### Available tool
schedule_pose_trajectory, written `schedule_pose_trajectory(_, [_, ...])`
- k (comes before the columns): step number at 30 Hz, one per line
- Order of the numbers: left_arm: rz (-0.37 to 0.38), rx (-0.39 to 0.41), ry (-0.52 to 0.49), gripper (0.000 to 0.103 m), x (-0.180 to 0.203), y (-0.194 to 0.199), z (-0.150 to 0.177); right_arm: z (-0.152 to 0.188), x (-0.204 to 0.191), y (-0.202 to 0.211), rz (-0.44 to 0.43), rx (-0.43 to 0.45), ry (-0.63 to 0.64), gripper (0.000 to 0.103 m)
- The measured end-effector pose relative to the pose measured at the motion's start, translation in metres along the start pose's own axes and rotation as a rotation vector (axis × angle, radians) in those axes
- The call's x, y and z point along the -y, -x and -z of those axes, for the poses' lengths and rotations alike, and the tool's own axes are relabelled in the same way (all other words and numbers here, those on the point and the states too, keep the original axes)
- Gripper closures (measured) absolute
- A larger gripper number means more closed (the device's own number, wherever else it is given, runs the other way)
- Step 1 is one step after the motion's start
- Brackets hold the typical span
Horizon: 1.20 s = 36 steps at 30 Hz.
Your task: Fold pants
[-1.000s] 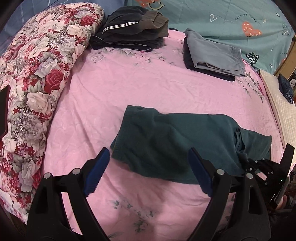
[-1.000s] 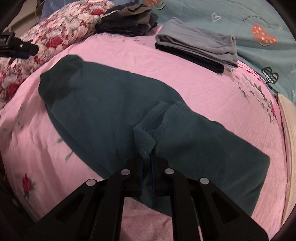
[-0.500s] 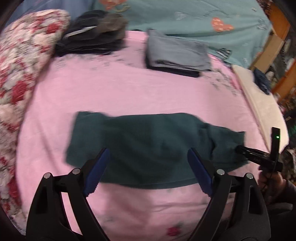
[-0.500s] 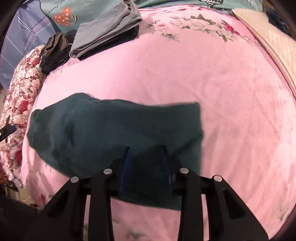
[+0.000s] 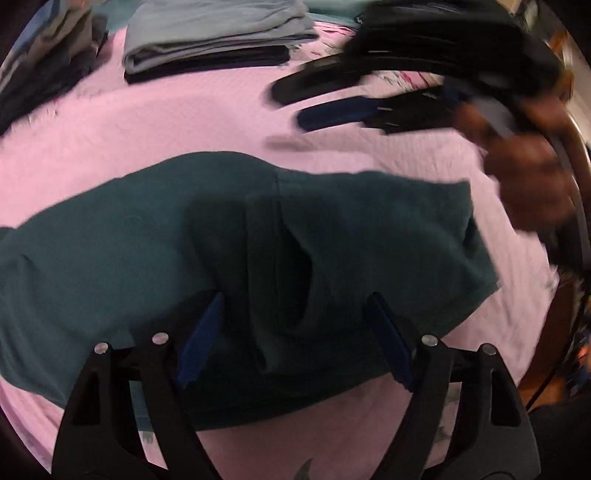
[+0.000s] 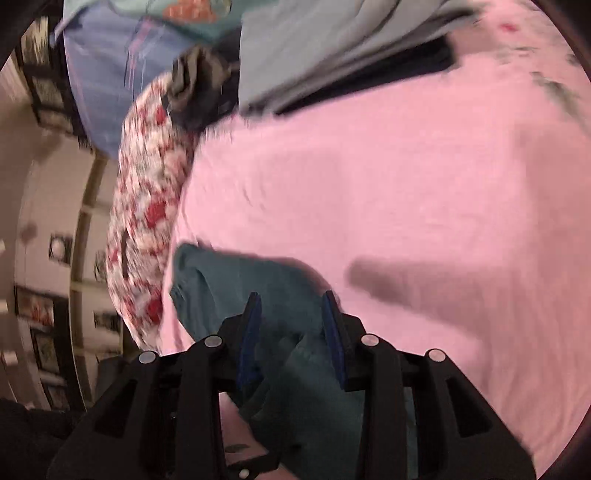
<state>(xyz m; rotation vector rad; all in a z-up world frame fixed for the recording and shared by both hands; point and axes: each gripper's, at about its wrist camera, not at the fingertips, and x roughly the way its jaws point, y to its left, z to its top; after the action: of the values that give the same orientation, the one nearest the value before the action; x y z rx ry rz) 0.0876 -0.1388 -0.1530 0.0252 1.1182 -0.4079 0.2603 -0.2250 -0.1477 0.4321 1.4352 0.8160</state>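
Dark teal pants point(image 5: 155, 266) folded across pink bed point(image 5: 184, 118), left claw point(image 5: 295, 332) wide above them, right claw point(image 6: 291, 328) partly parted — empty.

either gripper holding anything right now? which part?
Nothing held. Left gripper is open above the dark green pants; right gripper is open too, jaws apart, no cloth pinched.

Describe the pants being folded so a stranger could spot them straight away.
Start from the pink bedsheet that covers the bed. The dark teal pants lie spread across its near part, just ahead of the open left gripper. Unlike the grey folded stack at the far edge, they are one loose, rumpled garment, not a neat pile.
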Motion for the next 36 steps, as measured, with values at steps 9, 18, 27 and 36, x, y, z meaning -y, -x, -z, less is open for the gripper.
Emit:
schedule_pose_trajectory(9, [-0.07,0.011,-0.009,0.021,0.011,-0.007,0.004,0.006,-0.031,-0.03,-0.141,-0.18,0.216,0.068])
schedule_pose_trajectory(18, [-0.076,-0.008,0.0,0.02,0.005,-0.003,0.0,0.0,-0.014,-0.047,-0.096,-0.23,0.186,0.068])
schedule_pose_trajectory(27, [-0.087,-0.01,0.006,0.019,0.003,-0.006,-0.004,-0.008,-0.011,-0.04,-0.107,-0.215,0.183,0.064])
schedule_pose_trajectory(36, [-0.09,-0.015,0.003,0.017,0.002,-0.007,-0.006,0.003,-0.033,-0.036,-0.323,-0.336,0.228,0.064])
